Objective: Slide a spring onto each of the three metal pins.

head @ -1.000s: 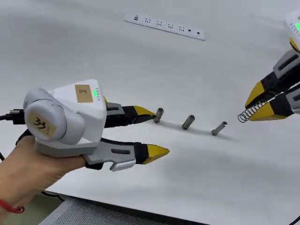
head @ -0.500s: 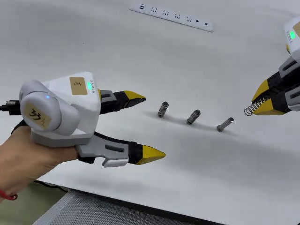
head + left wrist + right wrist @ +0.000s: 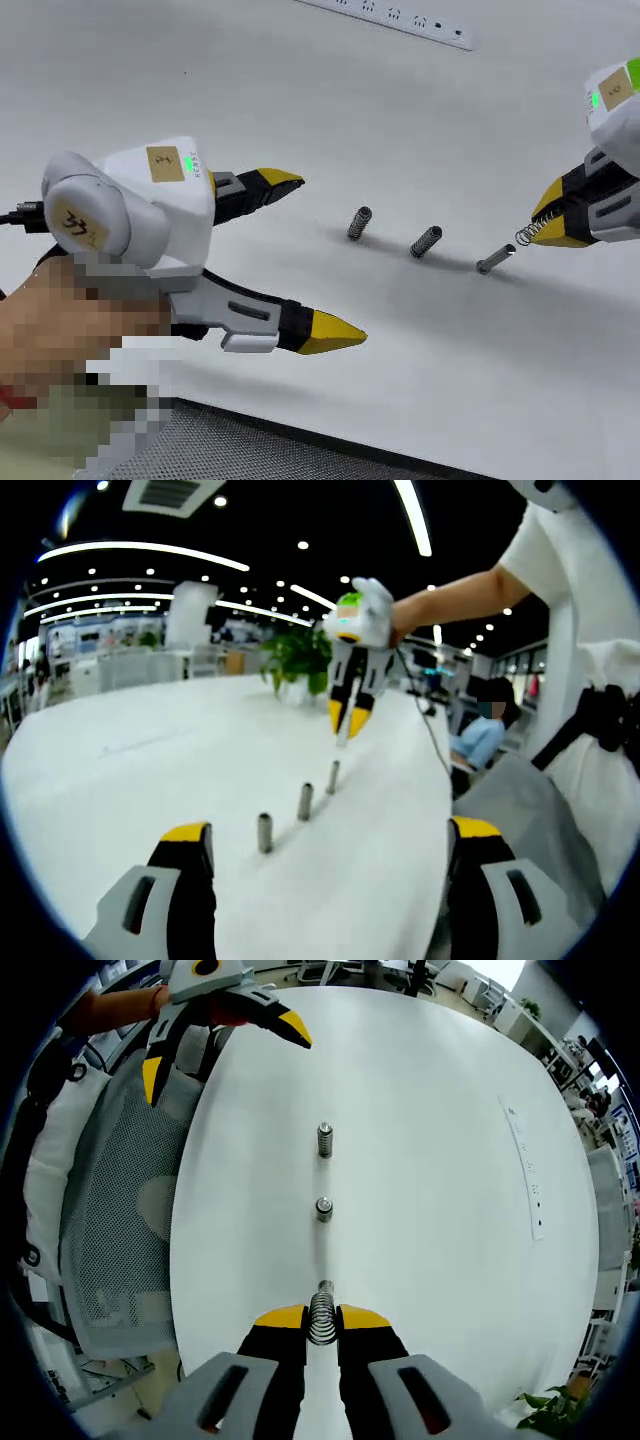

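Three metal pins [image 3: 495, 260], three springs [image 3: 426, 241], two pairs of tongs [image 3: 330, 258] and one power strip [image 3: 420, 22] are on view.

Left gripper [image 3: 330, 258]: white and grey body, black jaws, yellow tips, tan label, green light. Right gripper [image 3: 537, 228]: also white, grey and black, with yellow tips and a green light. Spring [image 3: 525, 232]: shiny silver coil. Pins [image 3: 495, 259]: dull silver-grey, two with ribbed grey coil pattern. Table [image 3: 300, 90]: plain white. Power strip [image 3: 400, 17]: white, dark sockets. Chair mesh [image 3: 120, 1210]: grey, fine grid.
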The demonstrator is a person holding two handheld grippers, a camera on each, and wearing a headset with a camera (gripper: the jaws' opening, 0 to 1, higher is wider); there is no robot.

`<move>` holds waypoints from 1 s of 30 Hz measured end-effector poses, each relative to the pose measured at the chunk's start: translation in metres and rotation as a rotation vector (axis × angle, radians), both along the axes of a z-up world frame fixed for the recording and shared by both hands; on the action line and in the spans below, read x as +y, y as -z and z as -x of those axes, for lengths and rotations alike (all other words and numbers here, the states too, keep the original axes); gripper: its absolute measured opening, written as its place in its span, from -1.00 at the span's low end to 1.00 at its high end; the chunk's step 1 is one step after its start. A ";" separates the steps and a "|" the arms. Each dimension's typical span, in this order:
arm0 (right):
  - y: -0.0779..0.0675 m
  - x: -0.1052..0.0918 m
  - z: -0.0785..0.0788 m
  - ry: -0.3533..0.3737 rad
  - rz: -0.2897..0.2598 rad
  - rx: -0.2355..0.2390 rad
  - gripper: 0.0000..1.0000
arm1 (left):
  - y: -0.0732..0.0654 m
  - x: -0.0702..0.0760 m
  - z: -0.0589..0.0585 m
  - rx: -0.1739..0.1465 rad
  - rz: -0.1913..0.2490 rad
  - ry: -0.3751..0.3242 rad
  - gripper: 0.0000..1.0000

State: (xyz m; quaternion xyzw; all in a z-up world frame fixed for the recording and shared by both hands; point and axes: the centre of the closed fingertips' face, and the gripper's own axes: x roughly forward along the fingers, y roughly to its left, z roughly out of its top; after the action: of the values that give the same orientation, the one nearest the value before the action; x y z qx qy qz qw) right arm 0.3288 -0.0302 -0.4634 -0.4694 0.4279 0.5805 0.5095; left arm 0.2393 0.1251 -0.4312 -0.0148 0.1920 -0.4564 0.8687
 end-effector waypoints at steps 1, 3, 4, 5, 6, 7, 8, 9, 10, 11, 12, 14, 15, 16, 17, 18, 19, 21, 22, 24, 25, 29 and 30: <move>0.004 0.000 -0.002 0.003 0.002 0.001 -0.76 | 0.000 0.000 -0.001 0.003 0.003 -0.003 0.99; 0.007 -0.001 -0.003 0.006 0.007 0.001 -0.76 | 0.000 0.000 -0.001 0.008 0.014 -0.006 1.00; 0.009 -0.001 -0.003 0.007 0.009 0.001 -0.76 | -0.001 0.000 -0.001 0.008 0.017 -0.007 1.00; 0.010 -0.002 -0.003 0.010 0.011 -0.001 -0.76 | -0.001 0.001 -0.001 0.008 0.019 -0.011 1.00; 0.012 -0.002 -0.003 0.009 0.014 -0.002 -0.76 | -0.001 0.001 -0.002 0.011 0.022 -0.013 1.00; 0.013 -0.003 -0.003 0.011 0.016 -0.002 -0.76 | -0.001 0.001 -0.002 0.013 0.025 -0.016 1.00; 0.013 -0.003 -0.003 0.015 0.016 -0.001 -0.76 | -0.001 0.001 -0.002 0.012 0.025 -0.017 1.00; 0.014 -0.003 -0.003 0.019 0.017 -0.001 -0.76 | -0.001 0.001 -0.002 0.013 0.027 -0.017 1.00; 0.015 -0.003 -0.003 0.020 0.018 0.000 -0.76 | -0.001 0.001 -0.002 0.013 0.027 -0.017 1.00; 0.015 -0.003 -0.003 0.020 0.020 0.000 -0.76 | 0.000 0.001 -0.002 0.015 0.025 -0.017 1.00; 0.015 -0.003 -0.003 0.022 0.020 -0.001 -0.76 | 0.000 0.001 -0.002 0.017 0.024 -0.017 1.00; 0.015 -0.003 -0.002 0.024 0.022 -0.001 -0.76 | 0.000 0.001 -0.002 0.017 0.025 -0.016 1.00; 0.015 -0.002 -0.002 0.024 0.021 -0.001 -0.76 | 0.000 0.001 -0.002 0.017 0.028 -0.017 1.00; 0.015 -0.002 -0.001 0.026 0.021 -0.001 -0.76 | 0.000 0.001 -0.002 0.018 0.029 -0.018 1.00; 0.015 -0.001 0.000 0.026 0.022 0.002 -0.76 | 0.000 0.001 -0.002 0.018 0.031 -0.018 1.00; 0.015 -0.001 0.000 0.025 0.022 0.002 -0.76 | 0.000 0.001 -0.002 0.018 0.032 -0.019 1.00; 0.015 -0.001 0.001 0.025 0.025 0.005 -0.76 | 0.000 0.001 -0.002 0.020 0.033 -0.019 1.00; 0.016 -0.001 0.002 0.023 0.029 0.007 -0.76 | 0.000 0.001 -0.002 0.020 0.034 -0.020 1.00; 0.016 -0.001 0.002 0.021 0.030 0.006 -0.76 | -0.001 0.001 -0.002 0.020 0.037 -0.020 1.00; 0.017 -0.001 0.003 0.024 0.030 0.008 -0.76 | -0.001 0.000 -0.002 0.021 0.040 -0.018 1.00; 0.017 -0.001 0.003 0.024 0.030 0.007 -0.76 | -0.001 0.000 -0.002 0.020 0.039 -0.017 1.00; 0.019 -0.001 0.002 0.023 0.033 0.013 -0.76 | -0.001 -0.001 -0.001 0.023 0.044 -0.015 1.00; 0.020 -0.001 0.003 0.023 0.033 0.012 -0.76 | -0.001 -0.001 -0.001 0.024 0.044 -0.015 1.00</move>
State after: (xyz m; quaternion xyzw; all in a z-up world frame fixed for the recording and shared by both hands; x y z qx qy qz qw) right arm 0.3260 -0.0317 -0.4833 -0.4693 0.4460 0.5703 0.5056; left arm 0.2404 0.1243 -0.4302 -0.0408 0.1920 -0.4537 0.8693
